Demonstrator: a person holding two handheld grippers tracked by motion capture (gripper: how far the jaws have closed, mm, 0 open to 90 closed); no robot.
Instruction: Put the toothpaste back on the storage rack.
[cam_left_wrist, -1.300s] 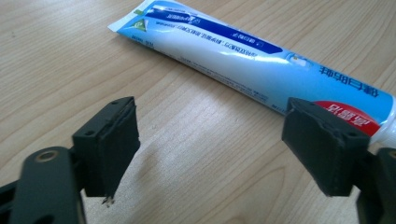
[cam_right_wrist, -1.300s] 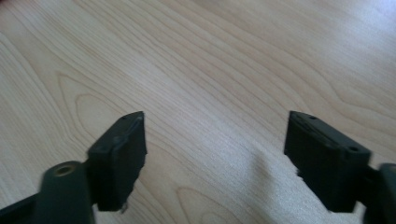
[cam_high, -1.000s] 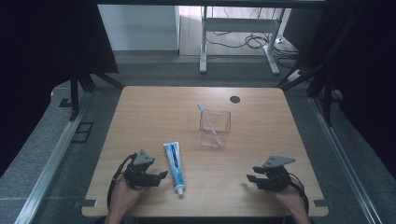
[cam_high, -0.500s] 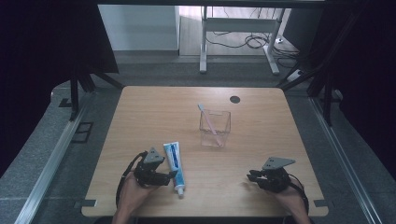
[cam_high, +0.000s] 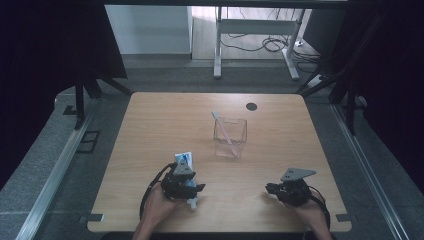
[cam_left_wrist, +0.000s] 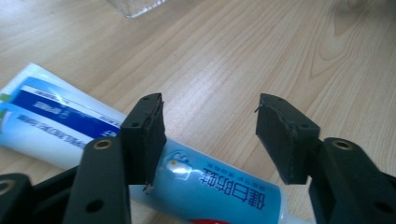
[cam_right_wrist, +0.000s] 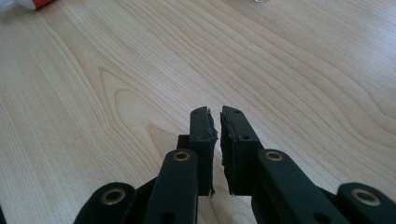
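Observation:
A blue and white toothpaste tube (cam_high: 184, 161) lies on the wooden table (cam_high: 150, 130) near the front left. My left gripper (cam_high: 184, 184) sits over its cap end. In the left gripper view the gripper (cam_left_wrist: 208, 135) is open, its jaws above the tube (cam_left_wrist: 205, 179) and not closed on it. My right gripper (cam_high: 280, 190) rests near the front right; its jaws (cam_right_wrist: 215, 125) are shut with nothing between them. A clear square cup (cam_high: 230, 137) with a pink toothbrush (cam_high: 223, 128) leaning inside it stands mid-table.
A small black round hole (cam_high: 251, 106) marks the table's far right part. Metal rails run along both sides of the table. A white frame and cables stand on the floor beyond the far edge.
My left gripper has moved right, from beside the toothpaste tube to over its cap end. The right gripper has stayed in place.

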